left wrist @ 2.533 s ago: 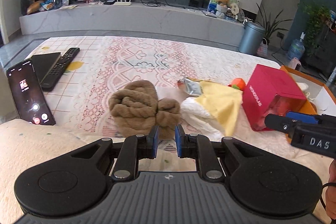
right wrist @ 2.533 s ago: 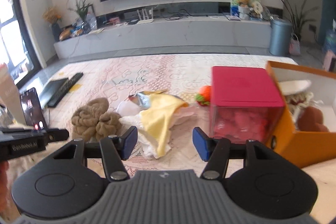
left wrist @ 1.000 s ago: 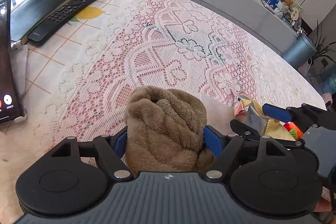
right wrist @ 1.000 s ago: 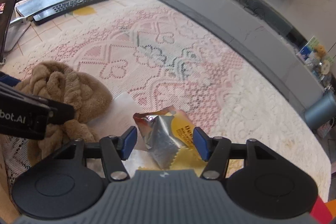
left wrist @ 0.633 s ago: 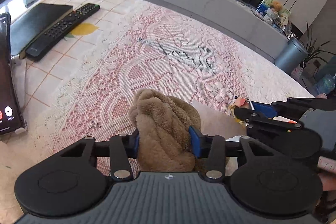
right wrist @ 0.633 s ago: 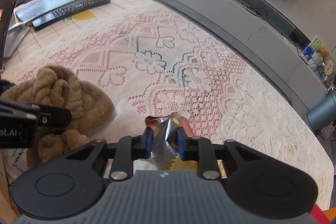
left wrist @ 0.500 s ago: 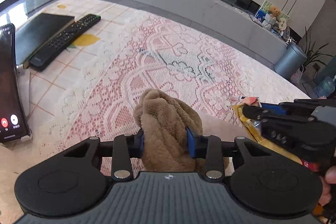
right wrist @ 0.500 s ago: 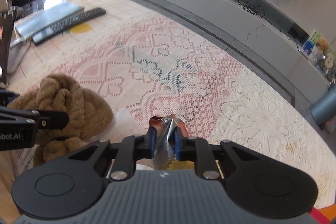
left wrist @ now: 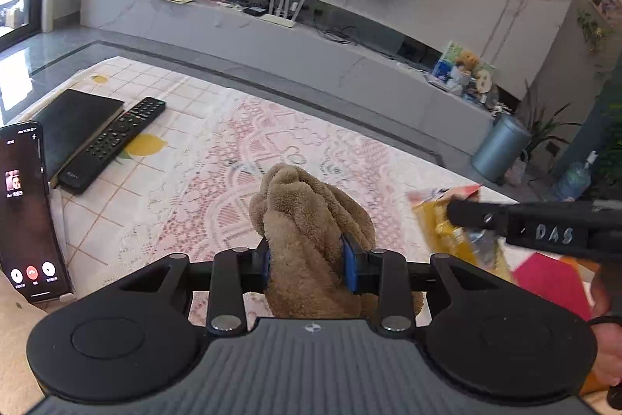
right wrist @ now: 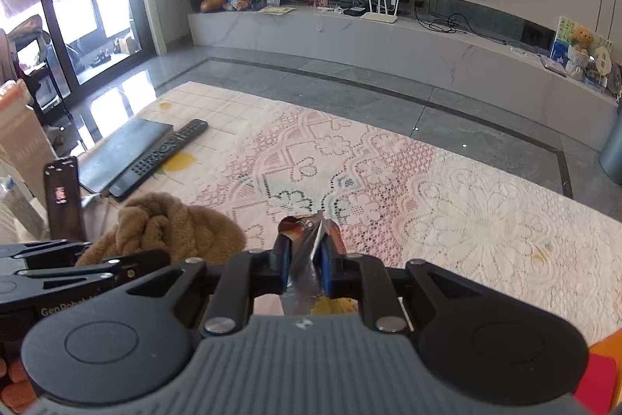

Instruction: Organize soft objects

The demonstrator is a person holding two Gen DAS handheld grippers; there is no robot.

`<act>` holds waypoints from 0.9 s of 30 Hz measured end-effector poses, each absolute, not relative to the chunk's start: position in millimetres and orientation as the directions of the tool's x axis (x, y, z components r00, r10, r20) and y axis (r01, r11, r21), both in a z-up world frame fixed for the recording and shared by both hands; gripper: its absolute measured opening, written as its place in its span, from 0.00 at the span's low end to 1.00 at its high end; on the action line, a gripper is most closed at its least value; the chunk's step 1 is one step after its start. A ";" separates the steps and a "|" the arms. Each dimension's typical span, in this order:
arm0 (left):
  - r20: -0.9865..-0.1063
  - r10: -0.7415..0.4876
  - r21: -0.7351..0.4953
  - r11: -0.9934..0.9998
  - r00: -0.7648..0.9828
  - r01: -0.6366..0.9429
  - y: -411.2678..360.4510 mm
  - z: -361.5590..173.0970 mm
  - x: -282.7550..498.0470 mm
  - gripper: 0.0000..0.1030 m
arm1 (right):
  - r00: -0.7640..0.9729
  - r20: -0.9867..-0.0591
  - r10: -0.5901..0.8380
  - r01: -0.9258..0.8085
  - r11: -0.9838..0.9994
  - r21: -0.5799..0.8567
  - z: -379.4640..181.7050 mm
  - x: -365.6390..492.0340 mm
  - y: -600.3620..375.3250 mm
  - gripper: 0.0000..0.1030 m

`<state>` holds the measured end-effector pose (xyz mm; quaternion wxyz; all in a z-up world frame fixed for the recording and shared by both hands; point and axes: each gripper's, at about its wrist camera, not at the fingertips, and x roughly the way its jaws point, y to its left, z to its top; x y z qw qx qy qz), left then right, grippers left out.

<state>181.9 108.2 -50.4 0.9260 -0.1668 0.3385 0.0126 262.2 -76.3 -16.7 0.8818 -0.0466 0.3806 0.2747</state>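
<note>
Gripping both items now: left gripper (left wrist: 307, 261) clamped on brown plush bundle (left wrist: 311, 220), right gripper (right wrist: 305, 269) pinched on foil snack packet (right wrist: 307, 259). A second ago both sat on lace tablecloth (right wrist: 447, 220); now lifted, so carry to storage likely next. Left view alone shows packet's yellow face, red box (left wrist: 548, 282); right view shows bundle's trailing part.

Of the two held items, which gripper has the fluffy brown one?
The left gripper: its fingers clamp the brown plush towel. The right gripper pinches a crinkly foil snack packet instead.
</note>
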 end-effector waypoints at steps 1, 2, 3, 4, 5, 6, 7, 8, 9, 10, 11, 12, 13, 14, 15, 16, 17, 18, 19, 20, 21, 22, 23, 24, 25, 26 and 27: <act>-0.630 -0.104 -0.304 0.945 0.769 -0.121 105.0 -49.5 179.1 0.37 | 0.552 -0.699 0.454 -0.518 0.844 0.139 -17.3 255.4 -78.4 0.14; -0.633 -0.110 -0.299 0.948 0.766 -0.111 101.7 -49.8 176.2 0.37 | 0.545 -0.702 0.458 -0.513 0.845 0.153 -20.1 247.0 -82.2 0.14; -0.637 -0.115 -0.290 0.952 0.762 -0.098 98.5 -50.8 173.5 0.37 | 0.540 -0.705 0.460 -0.505 0.847 0.165 -24.0 239.0 -86.0 0.14; -0.640 -0.121 -0.283 0.955 0.759 -0.087 94.9 -52.4 170.6 0.37 | 0.539 -0.704 0.462 -0.495 0.850 0.179 -28.6 230.2 -90.5 0.14; -0.647 -0.131 -0.280 0.957 0.751 -0.074 91.4 -55.1 167.5 0.37 | 0.540 -0.705 0.461 -0.482 0.855 0.189 -34.7 220.9 -96.8 0.14; -0.654 -0.144 -0.280 0.958 0.742 -0.061 88.0 -57.8 164.9 0.37 | 0.540 -0.709 0.453 -0.464 0.863 0.198 -41.3 213.2 -103.0 0.14; -0.661 -0.160 -0.283 0.958 0.734 -0.047 84.6 -60.4 162.4 0.37 | 0.539 -0.716 0.443 -0.440 0.873 0.209 -47.4 206.0 -109.7 0.15; -0.667 -0.173 -0.285 0.958 0.725 -0.034 81.0 -62.9 159.7 0.37 | 0.537 -0.724 0.433 -0.414 0.883 0.222 -54.0 199.0 -117.5 0.15; -0.676 -0.186 -0.284 0.959 0.713 -0.019 76.4 -66.0 157.3 0.37 | 0.533 -0.733 0.421 -0.389 0.892 0.230 -59.9 192.7 -124.5 0.16; -0.684 -0.198 -0.283 0.959 0.702 -0.006 72.5 -68.7 154.8 0.37 | 0.527 -0.746 0.407 -0.363 0.902 0.235 -66.5 186.9 -132.6 0.16; -0.690 -0.210 -0.285 0.959 0.692 0.007 68.6 -71.2 151.5 0.37 | 0.528 -0.748 0.402 -0.342 0.907 0.246 -70.8 180.0 -141.4 0.16; -0.697 -0.223 -0.288 0.957 0.681 0.019 64.9 -73.4 149.2 0.37 | 0.529 -0.745 0.406 -0.328 0.908 0.262 -72.4 173.3 -148.7 0.17; -0.704 -0.237 -0.295 0.955 0.669 0.028 62.0 -75.6 147.4 0.37 | 0.524 -0.744 0.415 -0.320 0.905 0.280 -72.4 167.0 -156.0 0.18; -0.709 -0.250 -0.304 0.952 0.660 0.034 59.6 -77.6 145.6 0.37 | 0.520 -0.743 0.421 -0.315 0.903 0.291 -72.0 161.0 -161.3 0.21; -0.712 -0.262 -0.313 0.949 0.651 0.039 56.9 -79.2 143.2 0.37 | 0.521 -0.744 0.418 -0.307 0.905 0.293 -71.3 154.4 -165.3 0.24; -0.716 -0.269 -0.318 0.947 0.644 0.043 54.1 -80.5 141.4 0.37 | 0.527 -0.746 0.407 -0.298 0.910 0.286 -71.8 148.7 -168.1 0.31; -0.718 -0.273 -0.320 0.946 0.640 0.044 50.9 -81.1 138.4 0.37 | 0.532 -0.748 0.396 -0.293 0.916 0.276 -72.6 143.1 -170.1 0.38; -0.719 -0.272 -0.318 0.947 0.639 0.045 49.1 -81.4 136.9 0.37 | 0.534 -0.751 0.388 -0.293 0.918 0.266 -74.2 137.2 -171.5 0.40; -0.722 -0.264 -0.312 0.949 0.640 0.040 47.9 -81.6 135.1 0.37 | 0.532 -0.753 0.388 -0.299 0.918 0.262 -75.6 132.0 -171.9 0.42; -0.724 -0.254 -0.305 0.952 0.642 0.033 47.5 -81.2 133.1 0.37 | 0.528 -0.754 0.390 -0.305 0.916 0.260 -76.8 127.0 -171.7 0.45; -0.724 -0.243 -0.300 0.954 0.646 0.023 47.7 -80.1 130.8 0.37 | 0.527 -0.757 0.387 -0.310 0.917 0.253 -77.1 121.7 -171.9 0.46; -0.723 -0.228 -0.293 0.956 0.652 0.010 48.5 -78.7 128.3 0.37 | 0.529 -0.760 0.378 -0.314 0.919 0.238 -77.5 117.0 -170.8 0.50; -0.720 -0.213 -0.285 0.959 0.661 -0.001 49.6 -76.9 125.5 0.37 | 0.530 -0.766 0.364 -0.319 0.922 0.218 -78.3 113.4 -169.8 0.53; -0.714 -0.197 -0.277 0.961 0.672 -0.012 51.2 -74.1 122.3 0.37 | 0.530 -0.772 0.350 -0.322 0.926 0.198 -79.1 109.7 -169.4 0.55; -0.707 -0.178 -0.266 0.964 0.685 -0.025 52.9 -71.0 119.8 0.37 | 0.534 -0.773 0.343 -0.324 0.927 0.187 -79.2 106.1 -170.1 0.56; -0.700 -0.158 -0.254 0.967 0.696 -0.035 54.1 -67.9 116.7 0.37 | 0.537 -0.773 0.337 -0.324 0.929 0.179 -79.0 103.1 -171.5 0.56; -0.694 -0.144 -0.247 0.968 0.706 -0.045 55.7 -65.3 113.8 0.37 | 0.540 -0.776 0.326 -0.320 0.932 0.169 -78.5 101.4 -173.2 0.57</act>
